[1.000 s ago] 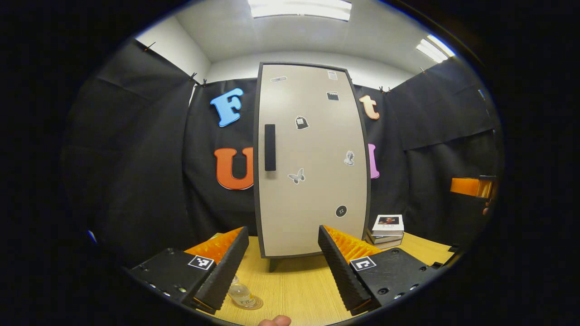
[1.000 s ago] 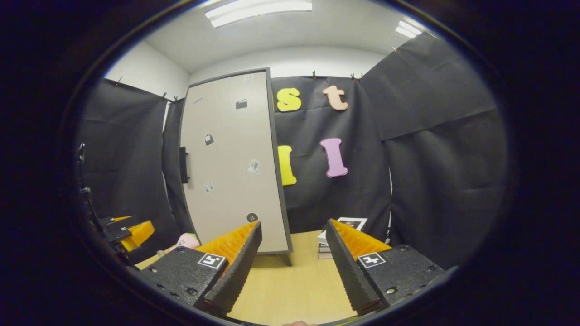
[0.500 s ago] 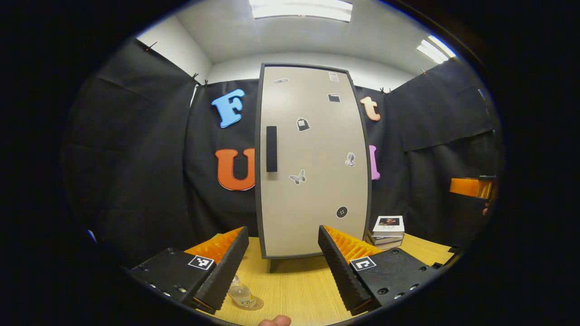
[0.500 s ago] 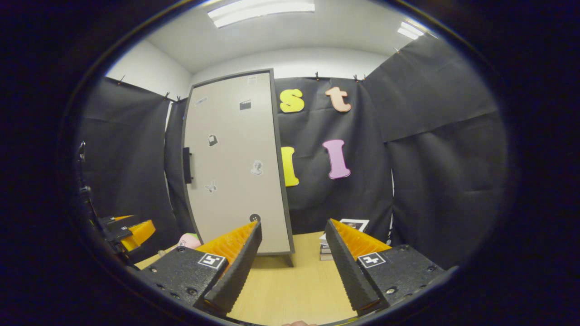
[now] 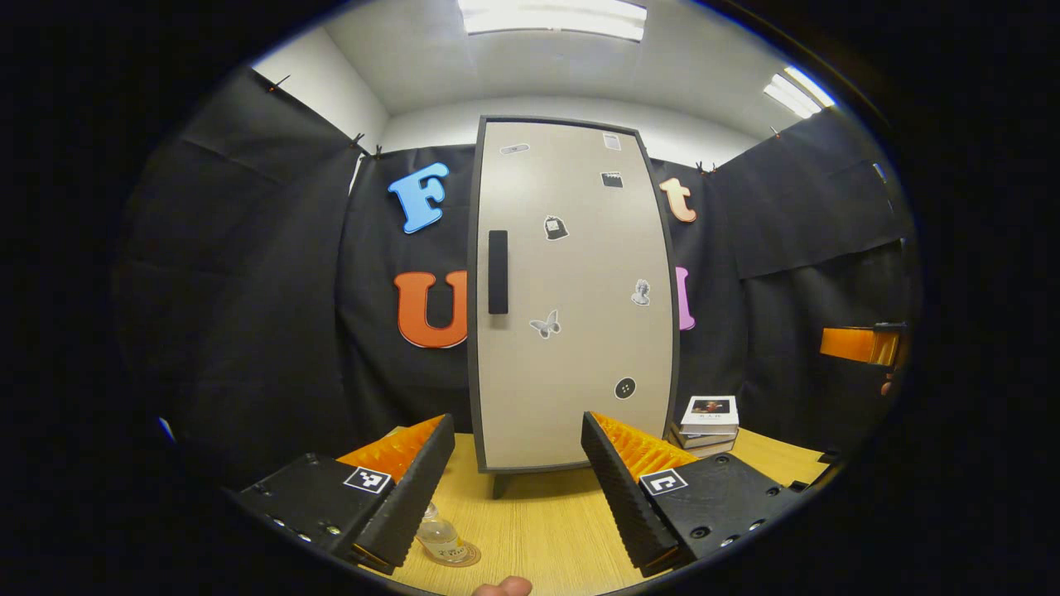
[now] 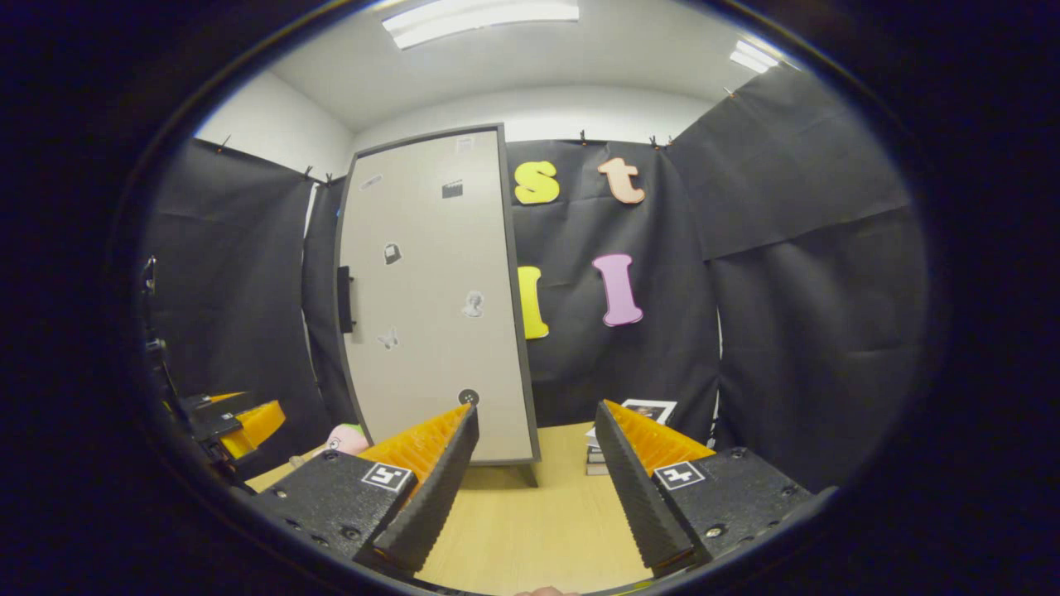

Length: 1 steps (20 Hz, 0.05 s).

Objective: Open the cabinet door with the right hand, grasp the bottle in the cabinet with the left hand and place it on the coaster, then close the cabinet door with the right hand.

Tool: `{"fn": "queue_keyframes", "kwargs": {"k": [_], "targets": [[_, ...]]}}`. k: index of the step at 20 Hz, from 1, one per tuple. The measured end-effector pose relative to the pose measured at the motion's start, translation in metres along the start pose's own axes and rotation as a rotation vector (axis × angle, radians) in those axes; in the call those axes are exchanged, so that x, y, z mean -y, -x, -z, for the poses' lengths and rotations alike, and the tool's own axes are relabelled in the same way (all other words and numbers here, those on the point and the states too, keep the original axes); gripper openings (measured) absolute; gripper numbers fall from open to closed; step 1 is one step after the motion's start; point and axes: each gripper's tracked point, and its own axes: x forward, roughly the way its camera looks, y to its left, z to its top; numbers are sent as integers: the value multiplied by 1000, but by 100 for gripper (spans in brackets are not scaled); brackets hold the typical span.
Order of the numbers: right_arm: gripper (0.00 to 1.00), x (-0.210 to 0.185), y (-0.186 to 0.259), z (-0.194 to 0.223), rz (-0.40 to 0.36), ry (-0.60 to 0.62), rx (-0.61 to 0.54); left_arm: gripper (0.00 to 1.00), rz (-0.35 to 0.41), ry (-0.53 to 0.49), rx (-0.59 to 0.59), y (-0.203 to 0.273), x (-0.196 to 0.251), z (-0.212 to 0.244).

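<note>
Bottle [image 5: 440, 536]: stands on coaster [image 5: 464, 556], wooden table [image 5: 538, 521], near the left gripper [image 5: 517, 480]; fingers apart, empty. Cabinet door [image 5: 571, 290]: shut, handle [image 5: 497, 271] at its left edge. Right gripper [image 6: 537, 472]: fingers apart, holding nothing, well back from cabinet. Judgement: all steps appear done; nothing further needed but withdrawal. Surroundings: stacked books [image 5: 708, 420], black cloth walls, ceiling lights.

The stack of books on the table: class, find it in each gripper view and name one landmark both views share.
Left gripper view: the stack of books sits right of centre, low, just right of the cabinet door's bottom corner.
Right gripper view: the stack of books is low at centre, partly behind the right gripper's finger.
Shared landmark: the shut cabinet door, left of the books in both.
</note>
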Motion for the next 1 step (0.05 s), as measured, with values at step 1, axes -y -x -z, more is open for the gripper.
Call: {"fn": "queue_keyframes", "kwargs": {"k": [1], "targets": [[92, 2, 0, 1, -1, 0, 0, 93, 0, 2, 0, 1, -1, 0]]}}
